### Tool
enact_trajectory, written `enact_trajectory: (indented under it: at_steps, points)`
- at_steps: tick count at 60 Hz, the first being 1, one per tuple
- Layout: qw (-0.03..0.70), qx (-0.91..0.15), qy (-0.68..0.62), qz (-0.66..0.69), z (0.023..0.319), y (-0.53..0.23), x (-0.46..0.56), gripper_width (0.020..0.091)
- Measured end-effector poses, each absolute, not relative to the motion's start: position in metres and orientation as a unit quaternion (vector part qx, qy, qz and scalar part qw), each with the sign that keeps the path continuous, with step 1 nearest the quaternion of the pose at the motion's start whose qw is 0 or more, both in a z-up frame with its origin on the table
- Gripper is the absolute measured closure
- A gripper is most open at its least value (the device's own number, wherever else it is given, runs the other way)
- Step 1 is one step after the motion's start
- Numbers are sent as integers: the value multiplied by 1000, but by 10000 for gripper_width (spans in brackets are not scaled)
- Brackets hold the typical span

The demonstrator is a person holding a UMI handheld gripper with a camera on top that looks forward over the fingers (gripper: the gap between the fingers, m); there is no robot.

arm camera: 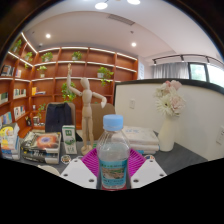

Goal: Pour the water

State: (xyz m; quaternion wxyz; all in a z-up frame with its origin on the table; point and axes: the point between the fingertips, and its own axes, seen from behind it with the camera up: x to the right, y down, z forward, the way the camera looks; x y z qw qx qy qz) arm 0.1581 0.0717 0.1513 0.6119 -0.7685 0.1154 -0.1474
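Note:
A clear plastic water bottle (113, 158) with a light blue cap and a blue-green label stands upright between my fingers. My gripper (113, 166) has its magenta pads pressed against both sides of the bottle, shut on it. The bottle's base is hidden below the fingers, so I cannot tell whether it rests on the table. No cup or other receiving vessel shows.
A white vase with pale flowers (169, 115) stands beyond on the right. A wooden artist's mannequin (88, 105) stands behind the bottle. Boxes and packets (40, 146) lie at the left on the dark table (185, 157). Wooden shelves (70, 70) line the back wall.

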Motion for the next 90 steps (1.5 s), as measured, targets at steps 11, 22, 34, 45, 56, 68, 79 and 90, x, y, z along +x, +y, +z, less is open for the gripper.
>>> enact_trajectory:
  at_steps: [11, 22, 34, 45, 56, 68, 79, 90]
  points:
    - [591, -787, 118, -133, 96, 76, 177, 772]
    - [620, -769, 133, -80, 85, 70, 173, 731]
    - [605, -786, 108, -69, 76, 71, 166, 604]
    - [589, -800, 82, -80, 64, 52, 156, 255]
    - [577, -814, 44, -46, 66, -1, 119, 255]
    - [574, -817, 21, -47, 104, -68, 100, 255]
    - [584, -811, 15, -32, 133, -111, 84, 257]
    - [586, -809, 9, -44, 151, -134, 81, 255]
